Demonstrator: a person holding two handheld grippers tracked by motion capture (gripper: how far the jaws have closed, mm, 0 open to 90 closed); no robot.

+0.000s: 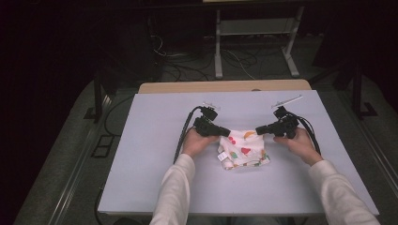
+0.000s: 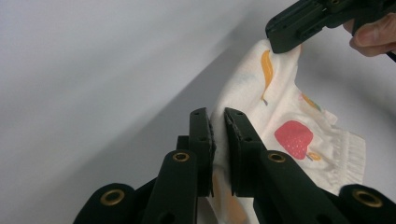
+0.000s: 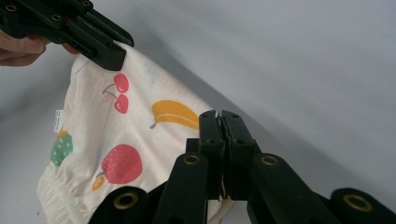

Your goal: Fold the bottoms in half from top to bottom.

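Pinching the fruit-print cloth (image 1: 244,149) by its two far corners, the left gripper (image 1: 224,132) and the right gripper (image 1: 261,130) held it at the table's (image 1: 141,154) centre, each pair of jaws pressed together on fabric. The step in hand appeared to be a fold or a lift-and-spread; the next move called for both grippers travelling together, grip maintained. The cloth's near, ribbed hem (image 3: 56,196) was partly cut off, and whether it rested on the table could not be confirmed.
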